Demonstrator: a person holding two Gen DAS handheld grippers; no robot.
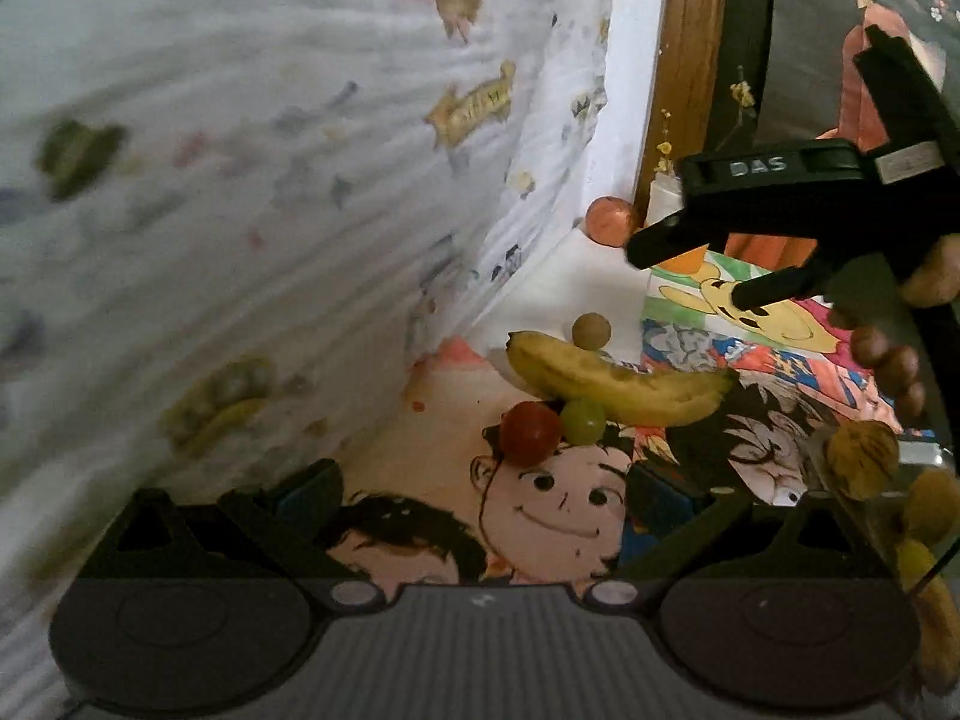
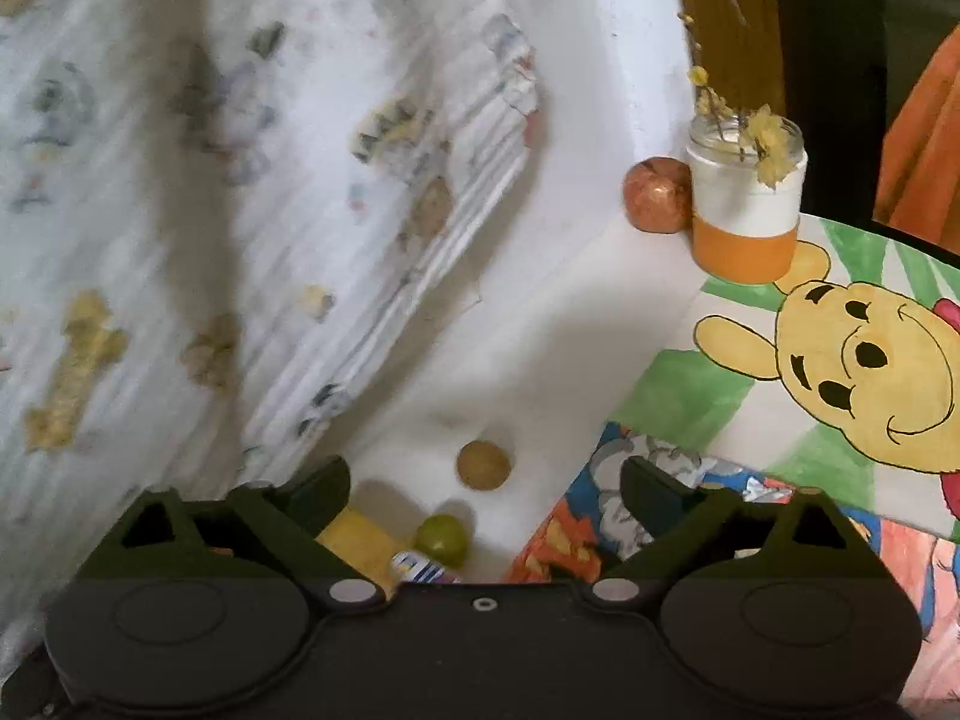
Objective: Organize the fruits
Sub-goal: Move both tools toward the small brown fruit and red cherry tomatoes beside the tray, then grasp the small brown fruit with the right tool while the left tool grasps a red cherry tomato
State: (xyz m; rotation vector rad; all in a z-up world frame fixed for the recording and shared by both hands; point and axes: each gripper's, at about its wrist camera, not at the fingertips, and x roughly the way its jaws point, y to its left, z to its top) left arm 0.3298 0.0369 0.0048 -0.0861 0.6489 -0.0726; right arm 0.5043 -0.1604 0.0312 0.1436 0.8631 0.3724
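- A white printed cloth [image 1: 240, 180], scattered with small cartoon motifs and blurred, filled the left half of both views like a draped wall.
- The desk [image 2: 528, 360] below it was white, with cartoon drawings laid over most of it: a yellow bear sheet [image 2: 840, 372] at the right, faces nearer the cameras.
- A brown wooden post [image 1: 684, 60] rose at the back corner, dark beyond it.
- The right claw [image 1: 684, 276] reached in from the right in the left wrist view, jaws apart with nothing between them; its own view showed the same.
- The left claw [image 1: 480, 504] hovered low over the drawings, jaws wide and empty.
- A jar [image 2: 747, 204], white above and orange below, held dried yellow flowers at the back, touching a coppery ball [image 2: 657, 195].
- The banana [image 1: 612, 381] lay on the drawings near the cloth.
- A red fruit [image 1: 531, 433] and a green grape [image 1: 583, 420] sat touching against the banana's near side.
- A small brown round fruit [image 1: 591, 331] sat just behind the banana.
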